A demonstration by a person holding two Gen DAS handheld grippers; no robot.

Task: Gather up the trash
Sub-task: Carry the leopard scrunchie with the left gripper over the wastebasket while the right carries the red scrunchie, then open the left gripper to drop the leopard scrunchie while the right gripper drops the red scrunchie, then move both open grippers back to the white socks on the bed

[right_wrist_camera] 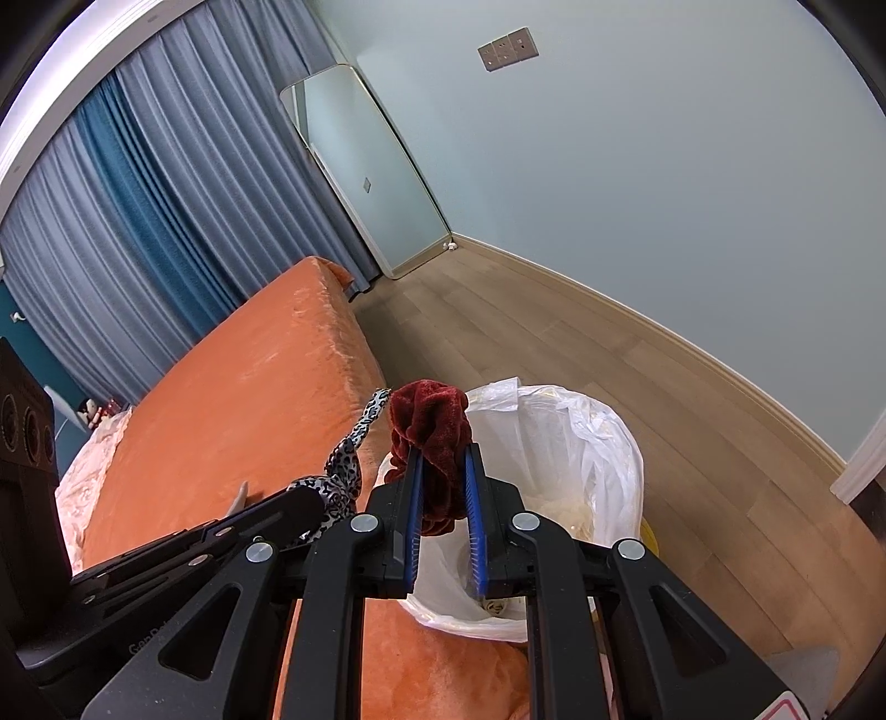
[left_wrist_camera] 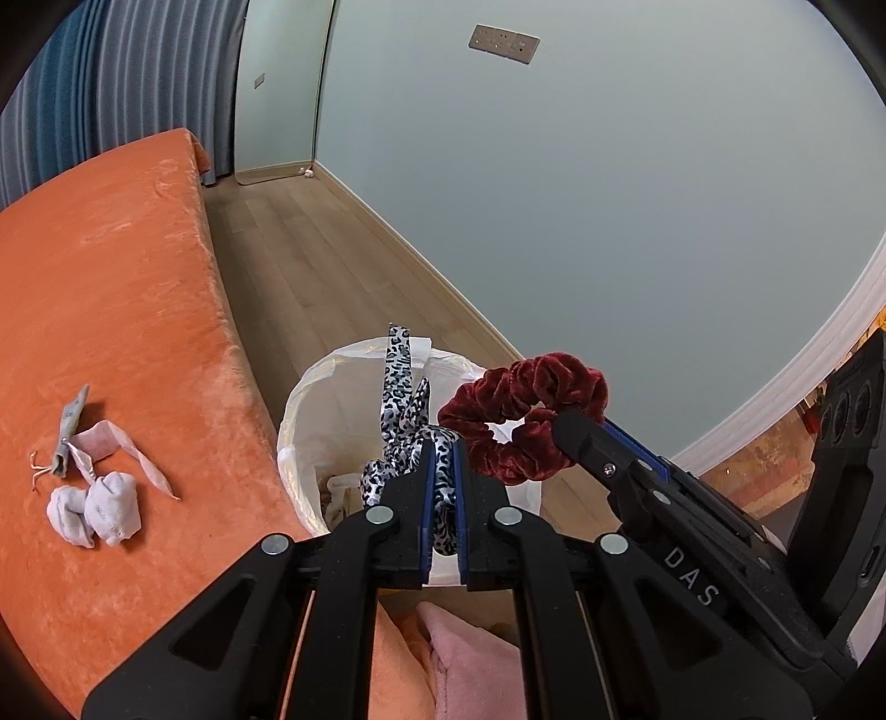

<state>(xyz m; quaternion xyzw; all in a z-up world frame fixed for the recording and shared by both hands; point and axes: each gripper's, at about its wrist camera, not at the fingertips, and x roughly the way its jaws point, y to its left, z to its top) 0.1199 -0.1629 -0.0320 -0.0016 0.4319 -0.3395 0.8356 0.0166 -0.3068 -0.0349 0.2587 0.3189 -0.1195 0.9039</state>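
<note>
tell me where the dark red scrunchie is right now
The dark red scrunchie is clamped in the right gripper, held over the near rim of the white-lined trash bin, right beside the leopard-print ribbon in the left gripper.

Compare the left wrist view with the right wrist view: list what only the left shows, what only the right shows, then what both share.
Only the left wrist view: crumpled white socks and scraps lying on the orange bedspread.

Only the right wrist view: the whole mirror leaning on the wall, and a yellow object behind the bin.

Both: the left gripper shut on the leopard-print ribbon, the right gripper shut on the red velvet scrunchie, both above the bag-lined trash bin, plus curtains and wall sockets.
</note>
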